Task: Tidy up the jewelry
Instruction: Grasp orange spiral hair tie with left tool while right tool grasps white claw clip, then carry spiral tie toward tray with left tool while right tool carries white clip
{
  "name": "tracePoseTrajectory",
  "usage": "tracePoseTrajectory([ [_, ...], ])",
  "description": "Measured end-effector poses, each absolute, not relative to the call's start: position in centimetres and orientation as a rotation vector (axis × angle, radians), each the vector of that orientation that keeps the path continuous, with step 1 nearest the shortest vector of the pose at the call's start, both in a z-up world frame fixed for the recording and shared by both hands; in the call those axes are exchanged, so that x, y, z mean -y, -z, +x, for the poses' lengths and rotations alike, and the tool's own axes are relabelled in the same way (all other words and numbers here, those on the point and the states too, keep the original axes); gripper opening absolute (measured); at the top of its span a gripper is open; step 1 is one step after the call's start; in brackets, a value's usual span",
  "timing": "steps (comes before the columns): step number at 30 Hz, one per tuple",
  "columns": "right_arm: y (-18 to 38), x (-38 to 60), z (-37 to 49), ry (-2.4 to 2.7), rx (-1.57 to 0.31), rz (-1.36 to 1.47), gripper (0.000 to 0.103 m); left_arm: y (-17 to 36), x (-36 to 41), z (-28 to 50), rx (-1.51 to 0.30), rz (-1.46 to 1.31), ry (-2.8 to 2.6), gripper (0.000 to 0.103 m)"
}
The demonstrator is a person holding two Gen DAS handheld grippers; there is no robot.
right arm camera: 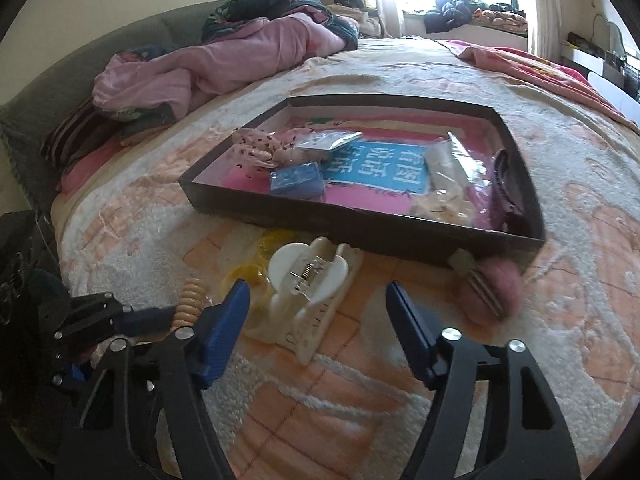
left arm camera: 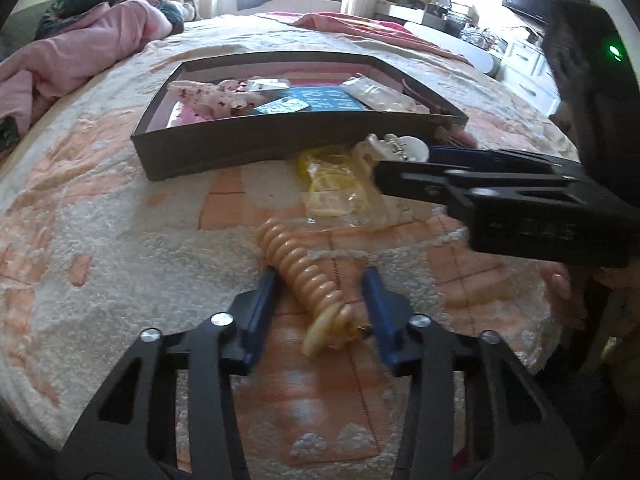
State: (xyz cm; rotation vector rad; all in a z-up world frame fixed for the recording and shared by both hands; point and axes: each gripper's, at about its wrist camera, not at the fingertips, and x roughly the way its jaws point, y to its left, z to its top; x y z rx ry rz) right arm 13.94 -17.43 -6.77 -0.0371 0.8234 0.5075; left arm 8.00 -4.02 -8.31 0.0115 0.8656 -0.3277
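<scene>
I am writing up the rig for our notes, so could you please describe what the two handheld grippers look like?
Both are alike: the left gripper and the right gripper have matte black angular linkage arms with cut-out slots, silver round pivot screws and flat blue finger pads. Seen from the left wrist camera, the right unit's dark body carries a small green light. No cables or sleeves show.

A bed covered by a peach-and-cream fleece blanket (right arm camera: 400,400) carries everything. On it lie a shallow dark tray (right arm camera: 360,236), a white claw clip (right arm camera: 308,280), a beaded bracelet (left arm camera: 300,264), a yellowish plastic packet (left arm camera: 340,192), a pink fuzzy item (right arm camera: 496,284) and a crumpled pink quilt (right arm camera: 208,64).
</scene>
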Motion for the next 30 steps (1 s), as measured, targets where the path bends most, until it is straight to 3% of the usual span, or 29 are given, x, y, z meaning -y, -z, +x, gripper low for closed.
tracePoseTrajectory([
  [2,7.1,17.1,14.1,-0.506,-0.832,-0.039,0.053,8.1,4.0,8.1,-0.862,0.005,0.333,0.019],
  [9,6.9,17.8,13.7,-0.484,-0.794,-0.031,0.022,7.3,3.4,7.9,-0.853,-0.024,0.339,0.017],
  [30,4.0,22.0,11.1,-0.433,-0.691,0.012,0.021,3.6,1.6,7.5,-0.734,-0.066,0.278,0.016],
])
